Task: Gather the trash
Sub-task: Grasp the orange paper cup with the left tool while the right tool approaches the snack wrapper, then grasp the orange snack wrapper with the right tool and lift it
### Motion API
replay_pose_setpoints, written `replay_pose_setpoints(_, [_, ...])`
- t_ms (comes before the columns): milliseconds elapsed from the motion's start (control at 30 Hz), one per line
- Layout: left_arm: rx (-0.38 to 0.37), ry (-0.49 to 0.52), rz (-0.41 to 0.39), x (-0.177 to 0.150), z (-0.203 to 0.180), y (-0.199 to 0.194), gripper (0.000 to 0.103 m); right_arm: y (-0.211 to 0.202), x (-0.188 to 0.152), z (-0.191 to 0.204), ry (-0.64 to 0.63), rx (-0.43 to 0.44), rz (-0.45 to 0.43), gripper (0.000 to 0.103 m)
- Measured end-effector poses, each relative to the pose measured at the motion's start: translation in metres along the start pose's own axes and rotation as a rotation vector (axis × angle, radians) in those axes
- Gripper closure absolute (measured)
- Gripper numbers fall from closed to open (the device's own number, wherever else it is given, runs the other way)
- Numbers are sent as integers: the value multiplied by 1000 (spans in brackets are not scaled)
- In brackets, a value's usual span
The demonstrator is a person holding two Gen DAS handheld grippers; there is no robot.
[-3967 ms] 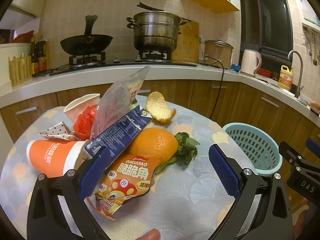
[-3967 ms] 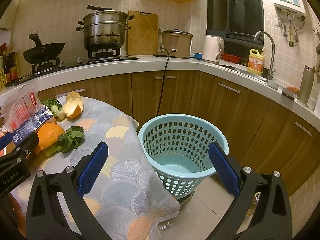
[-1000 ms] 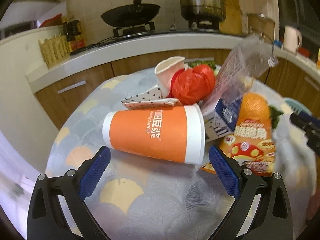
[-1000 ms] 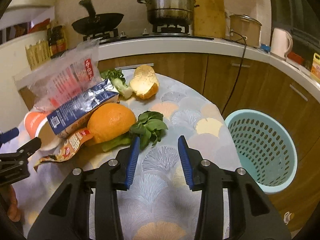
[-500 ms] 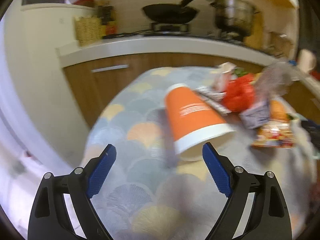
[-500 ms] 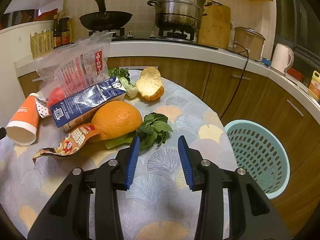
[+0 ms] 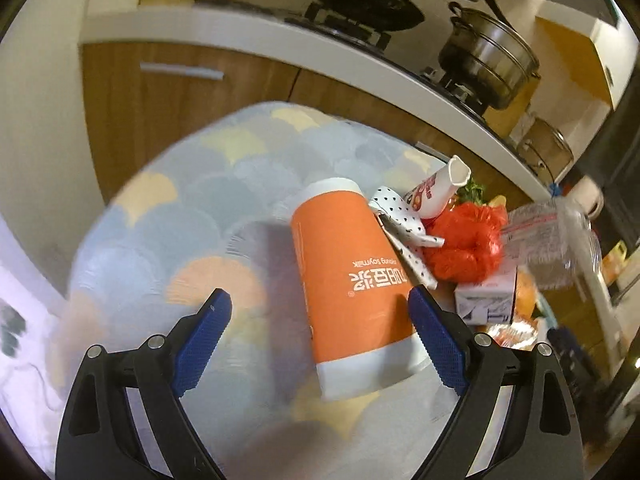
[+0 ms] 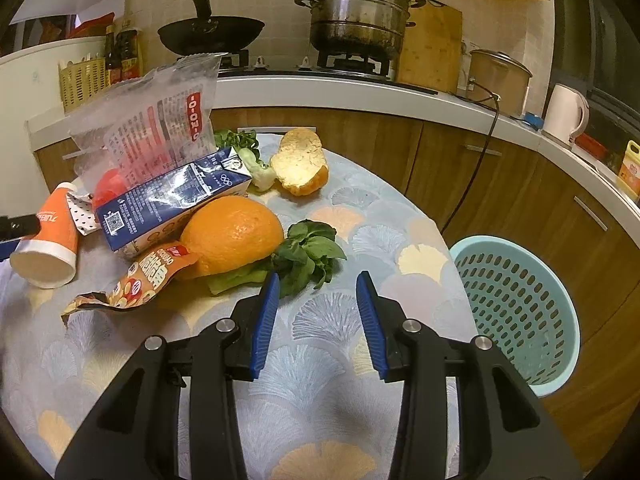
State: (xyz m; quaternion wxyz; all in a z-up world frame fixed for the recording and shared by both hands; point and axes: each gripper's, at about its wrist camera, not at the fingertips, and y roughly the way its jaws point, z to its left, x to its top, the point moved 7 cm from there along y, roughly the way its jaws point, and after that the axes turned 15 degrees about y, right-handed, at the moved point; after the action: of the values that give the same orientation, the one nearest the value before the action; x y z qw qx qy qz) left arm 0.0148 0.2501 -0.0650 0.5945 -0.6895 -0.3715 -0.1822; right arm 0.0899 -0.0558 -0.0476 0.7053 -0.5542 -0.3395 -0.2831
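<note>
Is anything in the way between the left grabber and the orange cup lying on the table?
Nothing visible is. The left gripper is open, and the orange cup lies on its side between its fingers, near the right one. Only bare tablecloth lies under them. The other trash sits behind the cup.

A round table (image 8: 340, 360) in a fan-patterned cloth carries an orange paper cup (image 7: 352, 280) on its side, an orange (image 8: 234, 234), leafy greens (image 8: 308, 256) and a snack wrapper (image 8: 140, 280)

Orange paper cup (image 7: 352, 280) lying beside piled trash (image 8: 192, 216)
</note>
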Motion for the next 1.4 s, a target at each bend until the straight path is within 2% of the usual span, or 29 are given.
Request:
replay_pose_setpoints(100, [-57, -37, 18, 2, -8, 16, 19, -6, 1, 3, -4, 36, -19, 64])
replay_pose_setpoints(167, [-55, -18, 17, 4, -17, 21, 24, -16, 4, 4, 8, 67, -45, 57])
replay_pose_setpoints(200, [-68, -8, 19, 5, -20, 23, 36, -19, 5, 4, 19, 85, -42, 52])
replay_pose_setpoints(233, [-83, 2, 19, 5, -27, 24, 42, -22, 5, 6, 37, 116, -28, 51])
replay_pose_setpoints(400, [-24, 63, -27, 4, -41, 13, 48, -33, 1, 28, 42, 187, 14, 50])
replay_pose_setpoints(567, [-17, 100, -99, 4, -48, -16, 48, -26, -10, 57, 83, 288, 141, 49])
replay_pose_setpoints(833, [-38, 116, -132, 1, -48, -34, 48, 8, -13, 59, 198, 290, 272, 49])
replay_pose_setpoints(967, [-40, 126, -131, -1, -53, -34, 48, 15, -19, 64, 198, 308, 312, 49])
replay_pose_setpoints(1033, [-49, 127, -131, -1, -55, -34, 48, 16, -21, 68, 183, 304, 314, 55])
replay_pose_setpoints(1067, [-54, 134, -133, -1, -58, -34, 48, 16, -22, 71, 174, 310, 319, 60])
replay_pose_setpoints(1100, [-54, 141, -136, -2, -61, -36, 48, 16, -22, 74, 166, 320, 326, 71])
replay_pose_setpoints(1233, [-43, 171, -145, -4, -70, -40, 48, 12, -23, 79, 129, 327, 310, 88])
replay_pose_setpoints(1300, [-43, 171, -153, -4, -74, -43, 48, 8, -24, 78, 119, 339, 302, 95])
replay_pose_setpoints(1400, [-51, 173, -159, -6, -82, -45, 48, 0, -25, 78, 80, 334, 273, 99])
